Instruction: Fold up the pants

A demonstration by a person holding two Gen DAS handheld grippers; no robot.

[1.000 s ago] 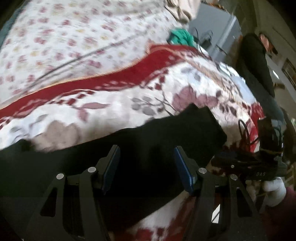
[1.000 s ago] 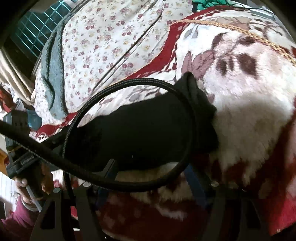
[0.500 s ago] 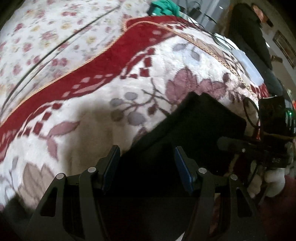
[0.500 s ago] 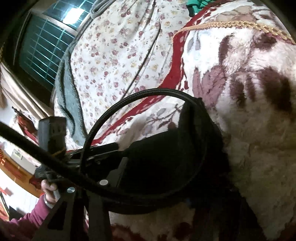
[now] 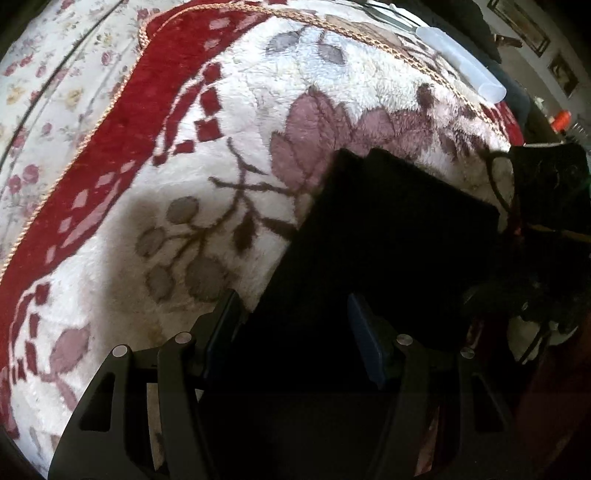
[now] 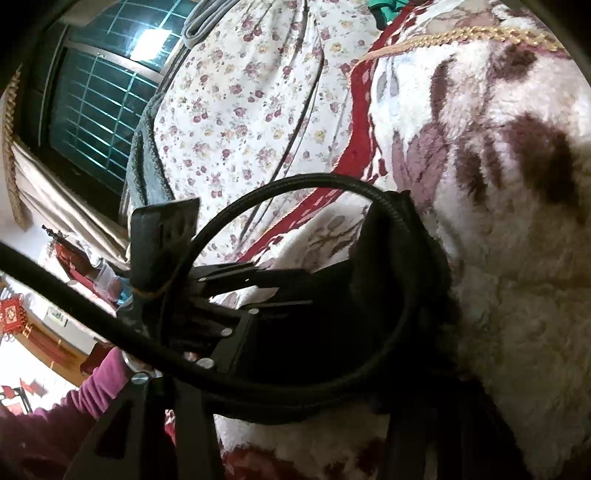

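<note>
The black pants (image 5: 388, 236) lie folded into a dark block on a fluffy white and red floral blanket (image 5: 221, 122). My left gripper (image 5: 291, 325) is open, its jaws wide apart over the near edge of the pants, holding nothing. The right gripper shows at the right of the left wrist view (image 5: 546, 229), close to the pants' right edge. In the right wrist view the pants (image 6: 373, 295) sit just ahead, with the left gripper (image 6: 258, 291) beside them. A thick black cable loop (image 6: 391, 210) hides my right fingertips, so their state is unclear.
A floral sheet (image 6: 258, 92) covers the bed beyond the blanket. A window with a grille (image 6: 99, 99) and curtain lie far left. A clear plastic tube (image 5: 461, 62) rests at the blanket's far edge. A green item (image 6: 384, 11) lies at the top.
Both grippers have moved closer to each other and to the pants. The pants look shorter and more compact than a second ago. The left jaws stayed open throughout.
</note>
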